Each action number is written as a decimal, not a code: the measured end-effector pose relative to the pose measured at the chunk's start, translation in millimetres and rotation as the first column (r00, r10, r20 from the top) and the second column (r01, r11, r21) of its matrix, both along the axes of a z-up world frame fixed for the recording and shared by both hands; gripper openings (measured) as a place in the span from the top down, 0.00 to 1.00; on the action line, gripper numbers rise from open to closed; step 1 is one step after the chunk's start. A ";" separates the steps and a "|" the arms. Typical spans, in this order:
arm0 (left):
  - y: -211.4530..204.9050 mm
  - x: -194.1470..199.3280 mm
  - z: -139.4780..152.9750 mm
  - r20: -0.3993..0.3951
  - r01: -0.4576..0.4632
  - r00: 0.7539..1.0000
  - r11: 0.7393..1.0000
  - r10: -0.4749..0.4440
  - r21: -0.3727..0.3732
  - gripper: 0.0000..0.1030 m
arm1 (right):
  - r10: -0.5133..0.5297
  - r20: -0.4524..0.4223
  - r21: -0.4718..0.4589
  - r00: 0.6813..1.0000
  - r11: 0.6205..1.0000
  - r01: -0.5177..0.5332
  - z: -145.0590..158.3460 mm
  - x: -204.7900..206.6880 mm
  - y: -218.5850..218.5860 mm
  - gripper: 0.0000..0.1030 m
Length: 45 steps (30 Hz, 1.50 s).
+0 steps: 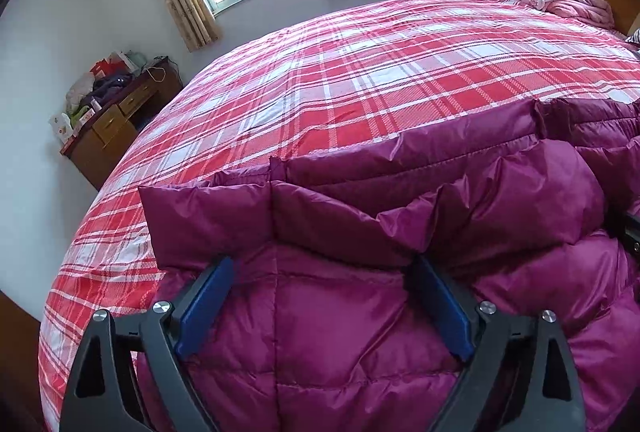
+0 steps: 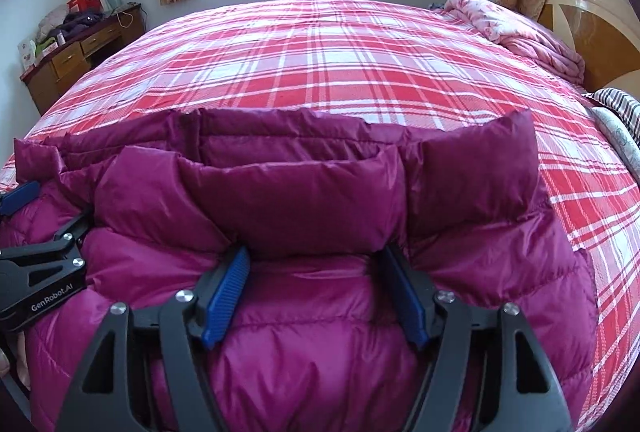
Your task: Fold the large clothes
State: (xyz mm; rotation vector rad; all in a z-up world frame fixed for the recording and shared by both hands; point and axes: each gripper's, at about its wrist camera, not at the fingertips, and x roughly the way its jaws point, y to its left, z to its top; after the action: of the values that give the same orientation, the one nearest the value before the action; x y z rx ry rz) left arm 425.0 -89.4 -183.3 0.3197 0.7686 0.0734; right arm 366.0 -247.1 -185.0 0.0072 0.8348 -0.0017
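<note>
Left wrist view: left gripper (image 1: 322, 274) spread wide over a magenta down jacket (image 1: 340, 312), gripping nothing.

Left of those tongs, a wooden desk (image 1: 116, 124) against the wall; ahead, red plaid bedspread (image 1: 360, 72); between the blue pads (image 1: 206, 306), a puffed jacket fold, bare of any pinch. In the right wrist view, left gripper at far left, then right gripper (image 2: 316, 264) with jaws apart, straddling a thick roll of jacket, pads not pressing; right of it, a pink quilt (image 2: 520, 28) by the headboard (image 2: 592, 28).

jacket (image 2: 312, 316) on bed (image 2: 340, 72) | desk (image 2: 76, 52) behind-left | quilt (image 2: 520, 28) behind-right, near headboard (image 2: 592, 32)
</note>
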 end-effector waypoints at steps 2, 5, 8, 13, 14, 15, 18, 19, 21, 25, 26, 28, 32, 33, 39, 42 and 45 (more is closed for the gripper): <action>0.3 1.0 -0.9 -0.003 -0.005 1.000 1.000 0.005 0.002 0.08 | -0.002 -0.007 0.000 1.000 1.000 0.002 -0.9 1.6 -0.3 0.29; -0.7 1.6 -2.2 -0.005 -0.008 1.000 1.000 0.008 0.003 0.08 | -0.004 -0.015 0.003 1.000 1.000 0.004 -1.5 3.9 -1.2 0.27; -1.1 2.5 -2.2 -0.006 -0.008 1.000 1.000 0.008 0.004 0.07 | -0.006 -0.018 -0.004 1.000 1.000 0.006 -2.2 4.4 -0.7 0.27; -1.4 2.3 -2.7 -0.006 -0.011 1.000 1.000 0.011 0.009 0.07 | -0.010 -0.024 -0.020 1.000 1.000 0.010 -3.7 6.1 1.0 0.26; -1.5 2.1 -3.0 -0.005 -0.011 1.000 1.000 0.011 0.010 0.07 | -0.011 -0.025 -0.021 1.000 1.000 0.010 -4.0 6.2 0.9 0.26; -1.6 1.9 -3.2 -0.005 -0.012 1.000 1.000 0.012 0.011 0.07 | -0.011 -0.026 -0.022 1.000 1.000 0.011 -3.7 6.4 1.1 0.25; -1.0 1.4 -3.8 -0.004 -0.012 1.000 1.000 0.012 0.012 0.07 | -0.011 -0.025 -0.022 1.000 1.000 0.011 -4.0 6.4 0.4 0.25; -1.1 2.2 -3.7 -0.004 -0.012 1.000 1.000 0.013 0.013 0.07 | -0.011 -0.026 -0.023 1.000 1.000 0.011 -4.0 6.4 0.4 0.25; -1.2 2.2 -4.0 -0.002 -0.014 1.000 1.000 0.014 0.016 0.07 | -0.012 -0.026 -0.028 1.000 1.000 0.012 -4.1 6.4 1.0 0.25; -2.1 1.5 -3.5 -0.002 -0.014 1.000 1.000 0.014 0.018 0.06 | -0.013 -0.026 -0.031 1.000 0.999 0.012 -4.0 6.8 0.7 0.25; -1.9 1.4 -3.6 -0.002 -0.015 1.000 1.000 0.015 0.018 0.06 | -0.013 -0.026 -0.031 1.000 0.999 0.013 -4.2 6.8 0.9 0.25; -2.2 1.3 -3.5 -0.001 -0.015 1.000 1.000 0.015 0.020 0.06 | -0.014 -0.026 -0.034 1.000 0.999 0.013 -3.8 6.7 1.1 0.25; -3.3 0.1 -3.8 0.004 -0.018 1.000 0.999 0.018 0.030 0.06 | -0.020 -0.011 -0.035 1.000 0.999 0.020 3.7 -1.3 1.7 0.25; -3.1 -0.3 -3.8 0.006 -0.018 1.000 0.999 0.018 0.031 0.06 | -0.032 0.008 -0.038 0.999 0.999 0.032 9.0 -7.9 2.1 0.25; -3.0 -0.3 -3.6 0.006 -0.019 1.000 0.999 0.018 0.029 0.05 | 0.012 0.082 0.002 0.997 1.000 -0.012 24.9 -41.3 23.9 0.25; -3.0 -0.2 -3.4 0.005 -0.019 1.000 0.999 0.019 0.026 0.05 | 0.032 0.062 -0.059 0.998 0.998 -0.028 12.9 -39.3 36.6 0.21; -3.3 0.3 -3.5 0.004 -0.020 1.000 1.000 0.019 0.024 0.05 | 0.018 0.050 -0.049 0.999 0.999 -0.016 6.1 -32.2 34.0 0.21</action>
State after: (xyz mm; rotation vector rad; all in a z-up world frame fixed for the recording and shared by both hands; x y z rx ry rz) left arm 425.3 -92.7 -186.7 0.3349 0.7676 0.1017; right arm 333.7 -213.0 -178.9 -0.0450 0.7840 -0.0054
